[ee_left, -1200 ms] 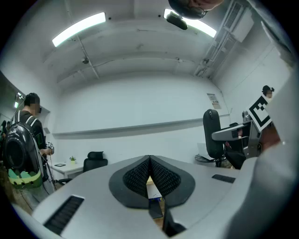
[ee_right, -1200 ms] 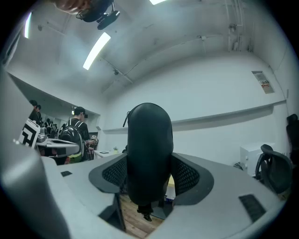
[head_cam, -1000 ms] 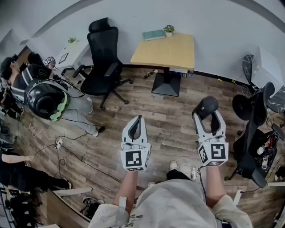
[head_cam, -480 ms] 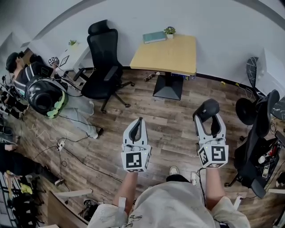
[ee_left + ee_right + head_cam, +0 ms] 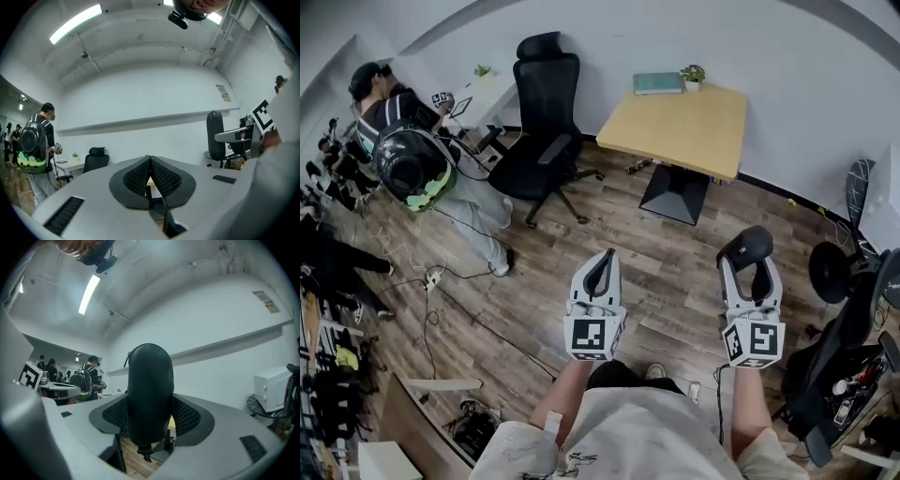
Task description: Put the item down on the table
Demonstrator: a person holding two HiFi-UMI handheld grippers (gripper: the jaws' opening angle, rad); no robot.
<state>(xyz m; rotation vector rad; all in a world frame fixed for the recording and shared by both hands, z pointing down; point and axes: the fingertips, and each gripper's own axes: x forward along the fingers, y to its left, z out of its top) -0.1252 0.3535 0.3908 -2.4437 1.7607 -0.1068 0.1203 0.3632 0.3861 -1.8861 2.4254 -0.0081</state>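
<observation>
Right tongs (image 5: 750, 268) clamped on black rounded item (image 5: 742, 246), maybe a mouse; left tongs (image 5: 602, 269) pinched together, empty. Worktop (image 5: 675, 131) well apart, so put-down not yet done.

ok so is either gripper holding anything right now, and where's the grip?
Right gripper is shut on a black rounded item, clamped by its two sides, lower half. Left gripper is shut, empty.

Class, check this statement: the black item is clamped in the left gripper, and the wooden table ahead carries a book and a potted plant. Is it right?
No: the black item is clamped in the right gripper, as the right gripper view shows. The wooden table does carry a book and a potted plant.
</observation>
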